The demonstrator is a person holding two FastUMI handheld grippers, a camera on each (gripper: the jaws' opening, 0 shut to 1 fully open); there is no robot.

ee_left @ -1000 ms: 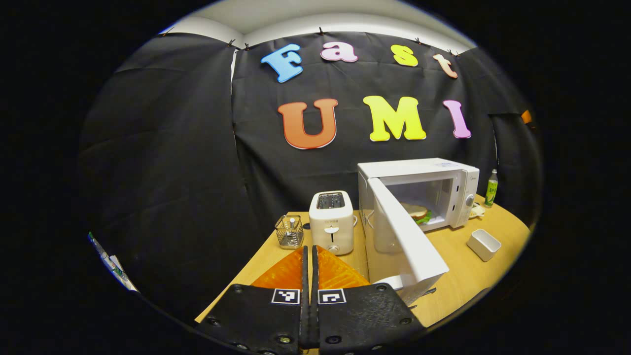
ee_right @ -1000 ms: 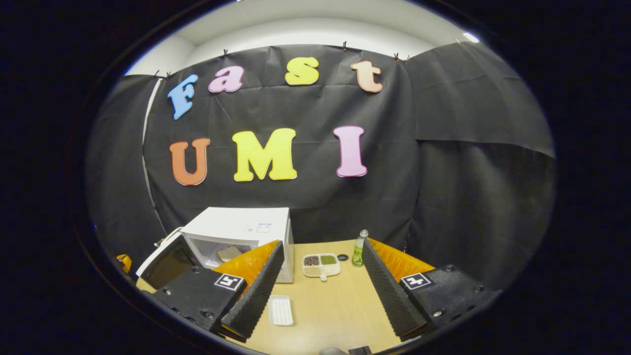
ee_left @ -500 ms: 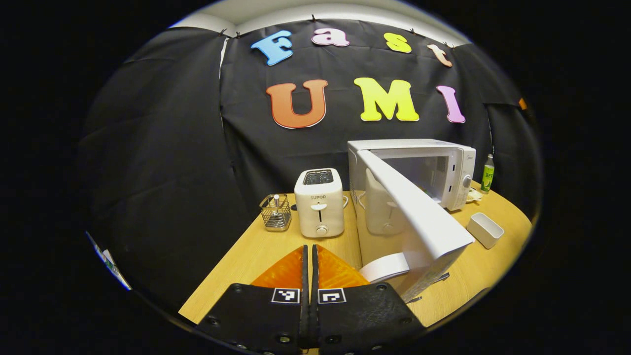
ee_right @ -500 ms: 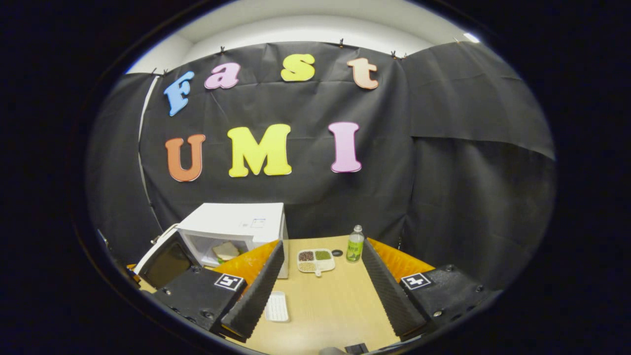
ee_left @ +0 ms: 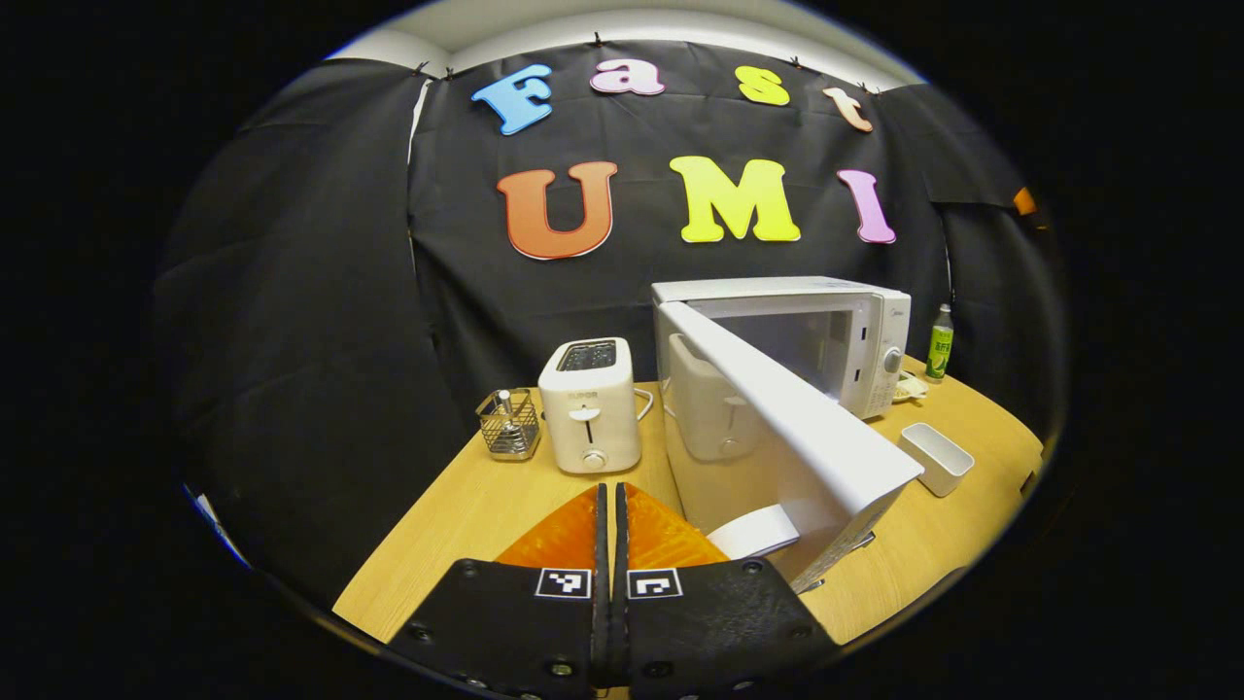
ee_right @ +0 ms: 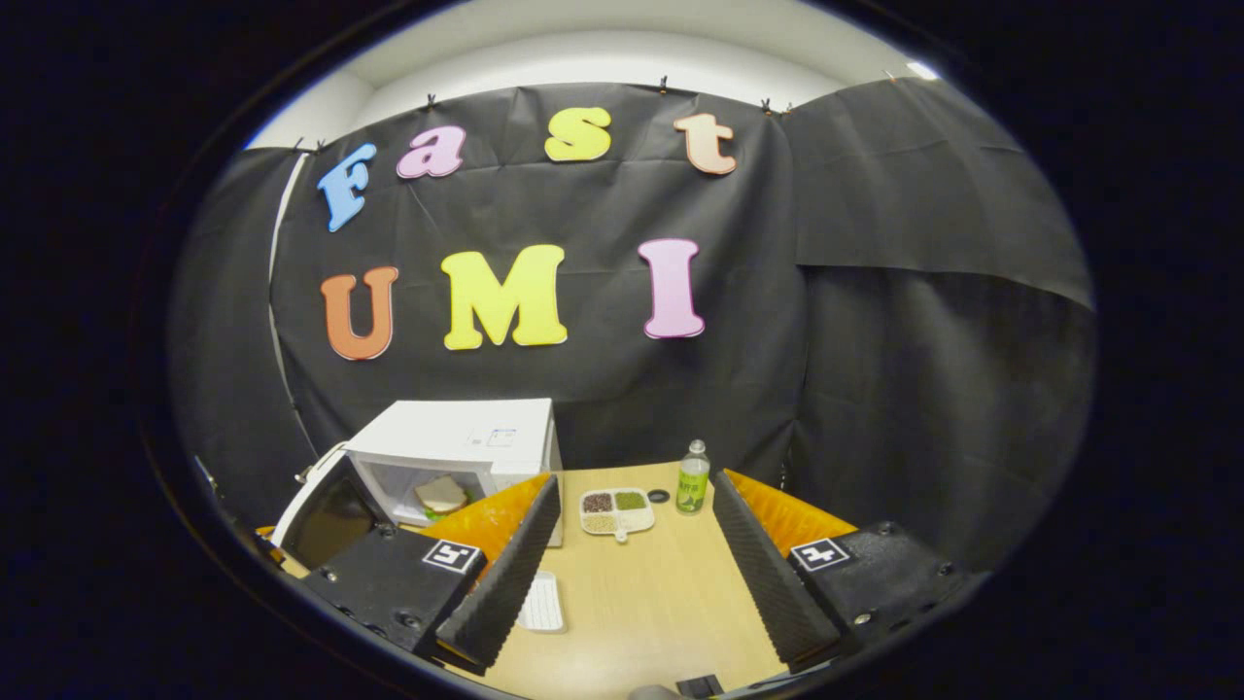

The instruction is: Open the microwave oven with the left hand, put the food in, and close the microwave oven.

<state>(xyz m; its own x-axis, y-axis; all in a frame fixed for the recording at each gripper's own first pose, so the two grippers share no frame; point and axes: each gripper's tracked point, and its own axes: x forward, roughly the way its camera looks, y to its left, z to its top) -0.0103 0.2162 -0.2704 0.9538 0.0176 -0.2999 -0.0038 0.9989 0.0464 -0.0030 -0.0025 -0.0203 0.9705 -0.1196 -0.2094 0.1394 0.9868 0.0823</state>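
Note:
A white microwave oven [ee_left: 836,321] stands at the back of the wooden table, its door [ee_left: 777,418] swung partly open toward me. In the right gripper view the microwave oven [ee_right: 457,447] has a sandwich [ee_right: 439,494] lying inside the cavity, and its door [ee_right: 326,506] stands out to the left. My left gripper [ee_left: 609,515] is shut with nothing between its fingers, just left of the door's outer end. My right gripper [ee_right: 632,554] is open over the table, holding nothing.
A white toaster [ee_left: 588,403] and a wire basket [ee_left: 507,423] stand left of the microwave. A small white tray [ee_left: 935,457] and a green bottle [ee_left: 939,340] are to its right. A divided dish of beans [ee_right: 614,510] sits on the table [ee_right: 661,603].
The left gripper view has shifted: the door's outer face now hides the cavity and the sandwich. The toaster and basket have slid left. The right gripper has barely moved.

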